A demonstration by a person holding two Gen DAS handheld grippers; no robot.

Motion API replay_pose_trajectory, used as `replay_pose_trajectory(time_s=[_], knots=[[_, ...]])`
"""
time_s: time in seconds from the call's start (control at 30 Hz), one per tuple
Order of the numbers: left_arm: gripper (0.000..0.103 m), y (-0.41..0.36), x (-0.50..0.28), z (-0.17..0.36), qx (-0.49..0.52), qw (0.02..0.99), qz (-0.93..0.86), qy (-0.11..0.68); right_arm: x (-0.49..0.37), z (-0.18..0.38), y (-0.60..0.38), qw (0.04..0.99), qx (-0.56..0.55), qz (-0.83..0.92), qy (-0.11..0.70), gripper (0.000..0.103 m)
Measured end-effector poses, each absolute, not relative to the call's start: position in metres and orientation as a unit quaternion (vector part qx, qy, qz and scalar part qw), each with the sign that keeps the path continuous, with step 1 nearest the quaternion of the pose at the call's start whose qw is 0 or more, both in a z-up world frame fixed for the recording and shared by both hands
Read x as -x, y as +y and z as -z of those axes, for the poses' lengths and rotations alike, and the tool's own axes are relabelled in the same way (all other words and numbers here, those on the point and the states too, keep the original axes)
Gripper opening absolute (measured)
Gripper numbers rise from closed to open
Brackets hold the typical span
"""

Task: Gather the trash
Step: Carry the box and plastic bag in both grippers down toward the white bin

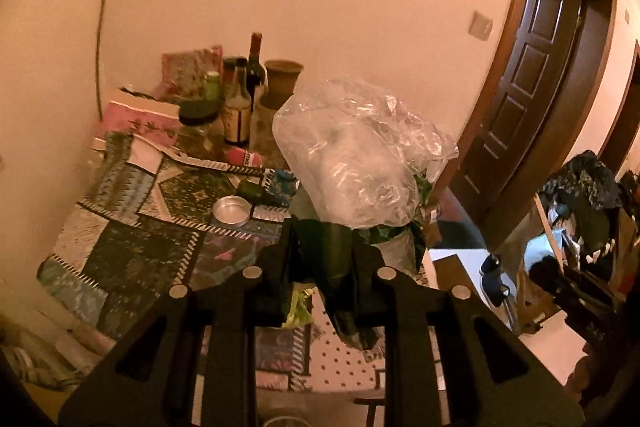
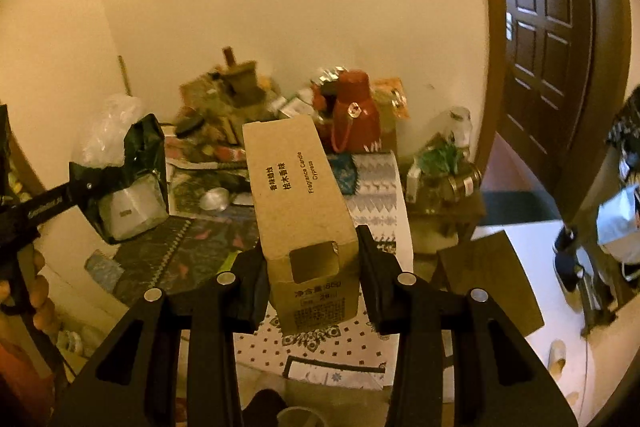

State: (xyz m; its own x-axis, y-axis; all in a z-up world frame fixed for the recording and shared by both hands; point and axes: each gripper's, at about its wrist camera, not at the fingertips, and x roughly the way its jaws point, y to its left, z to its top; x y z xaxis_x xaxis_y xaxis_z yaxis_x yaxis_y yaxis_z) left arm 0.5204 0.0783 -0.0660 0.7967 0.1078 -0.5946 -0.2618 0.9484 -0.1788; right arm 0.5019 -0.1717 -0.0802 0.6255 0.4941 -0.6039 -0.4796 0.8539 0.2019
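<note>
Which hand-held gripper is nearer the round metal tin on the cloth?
Probably left. The left hand-held gripper, shut on the dark trash bag, is just right of the tin. The right hand-held gripper, holding the candle box, sits further right.

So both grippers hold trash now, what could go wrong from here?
1. The clear bag bulges above the left gripper, which pinches only the dark wrapper; it may fall.
2. The box sticks far beyond the right gripper and could bump the red jug.
</note>
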Motion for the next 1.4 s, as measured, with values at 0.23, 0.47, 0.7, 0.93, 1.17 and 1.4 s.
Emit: replay_pose_trajectory(time_s=[0.23,0.47,0.7,0.93,1.17,1.4], knots=[[0.021,0.065,-0.464,0.035,0.117,0.950,-0.107,0.268,-0.470,0.053,-0.178,0.908,-0.017,-0.291,0.300,0.035],[0.021,0.074,-0.420,0.027,0.117,0.955,-0.097,0.256,-0.427,0.038,-0.177,0.918,-0.022,-0.283,0.276,0.035],[0.021,0.088,-0.362,0.028,0.110,0.958,-0.054,0.258,-0.364,0.039,-0.165,0.927,-0.031,-0.249,0.277,0.035],[0.021,0.101,-0.284,0.032,0.093,0.958,-0.013,0.270,-0.289,0.042,-0.153,0.930,-0.050,-0.220,0.290,0.035],[0.021,0.108,-0.219,0.041,0.084,0.955,0.017,0.286,-0.230,0.045,-0.146,0.931,-0.057,-0.196,0.302,0.035],[0.021,0.105,-0.193,0.055,0.088,0.945,0.032,0.315,-0.204,0.052,-0.150,0.926,-0.053,-0.177,0.329,0.035]])
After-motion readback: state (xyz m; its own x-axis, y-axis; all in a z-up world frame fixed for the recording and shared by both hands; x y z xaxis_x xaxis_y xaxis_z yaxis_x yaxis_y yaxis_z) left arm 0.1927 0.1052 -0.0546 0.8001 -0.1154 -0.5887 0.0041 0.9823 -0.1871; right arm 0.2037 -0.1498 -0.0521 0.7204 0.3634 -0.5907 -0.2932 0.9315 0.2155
